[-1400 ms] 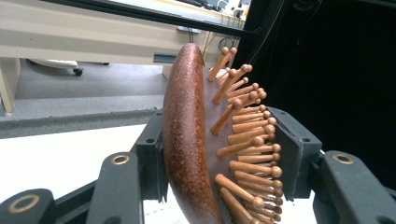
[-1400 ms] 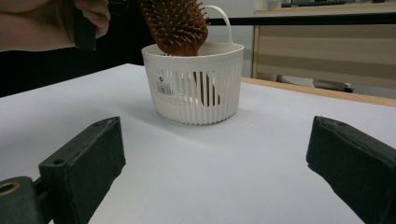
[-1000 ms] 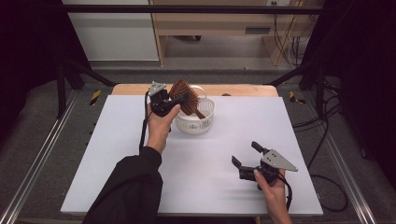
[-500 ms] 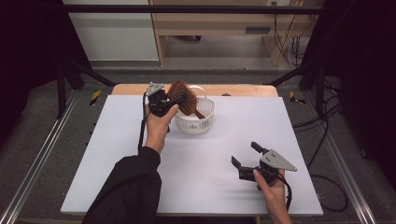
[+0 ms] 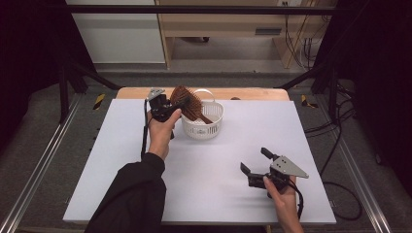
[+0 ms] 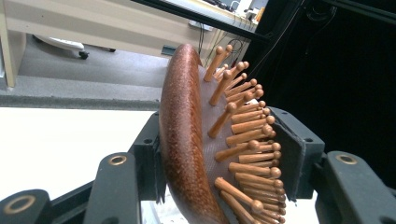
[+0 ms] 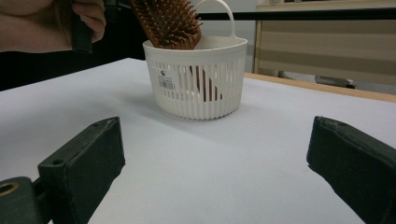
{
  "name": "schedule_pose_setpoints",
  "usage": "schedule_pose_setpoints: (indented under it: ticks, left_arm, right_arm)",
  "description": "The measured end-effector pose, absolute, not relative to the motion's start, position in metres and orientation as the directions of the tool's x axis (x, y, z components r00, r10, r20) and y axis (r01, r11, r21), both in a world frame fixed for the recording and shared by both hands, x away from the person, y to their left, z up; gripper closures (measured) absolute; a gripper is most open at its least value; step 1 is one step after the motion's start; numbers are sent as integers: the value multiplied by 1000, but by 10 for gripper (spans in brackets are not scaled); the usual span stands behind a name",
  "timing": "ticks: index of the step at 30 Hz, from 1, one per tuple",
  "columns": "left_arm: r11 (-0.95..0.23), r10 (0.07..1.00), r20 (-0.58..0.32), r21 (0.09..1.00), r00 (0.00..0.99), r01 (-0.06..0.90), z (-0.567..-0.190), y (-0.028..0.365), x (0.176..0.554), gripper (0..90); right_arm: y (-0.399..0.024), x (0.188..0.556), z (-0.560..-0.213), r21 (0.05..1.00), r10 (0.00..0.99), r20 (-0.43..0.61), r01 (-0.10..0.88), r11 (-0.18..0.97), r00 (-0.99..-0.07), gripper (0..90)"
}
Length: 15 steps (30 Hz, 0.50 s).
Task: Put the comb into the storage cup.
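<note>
A brown wooden hairbrush (image 5: 187,102) with peg bristles stands tilted, its handle down inside a small white slotted basket (image 5: 203,127) at the back of the table. My left gripper (image 5: 177,104) is shut on the brush head: in the left gripper view one pad lies on the hairbrush's (image 6: 182,130) smooth back and the other on the bristle tips. Near the front right, my right gripper (image 5: 255,161) rests low over the table, open with nothing between its jaws. From the right gripper view, the basket (image 7: 196,88) and hairbrush (image 7: 168,21) stand well ahead of the right gripper (image 7: 215,154).
The white table sheet (image 5: 121,160) lies bare between the basket and the right gripper. A wooden table edge (image 5: 252,93) runs behind the basket. Metal rails (image 5: 43,160) flank the table, and cables (image 5: 340,145) trail on the floor at the right.
</note>
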State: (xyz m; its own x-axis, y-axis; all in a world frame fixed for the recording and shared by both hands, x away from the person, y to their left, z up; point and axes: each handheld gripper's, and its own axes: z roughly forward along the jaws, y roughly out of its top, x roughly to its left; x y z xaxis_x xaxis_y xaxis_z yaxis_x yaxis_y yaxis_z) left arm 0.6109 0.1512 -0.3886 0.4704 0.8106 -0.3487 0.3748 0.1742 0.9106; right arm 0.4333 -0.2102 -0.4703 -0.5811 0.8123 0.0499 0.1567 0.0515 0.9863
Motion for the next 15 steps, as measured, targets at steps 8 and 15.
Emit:
schedule_pose_setpoints:
  ticks: [8,15]
  left_arm:
    - [173,810,-350,910,471,378,-389,153,611,439]
    - [173,811,-351,908,468,381,-389,154,612,438]
  right_arm:
    - [-210,433,-471,986,813,50,158,53,-581,43]
    - [-210,433,-471,986,812,50,159,53,-582,43]
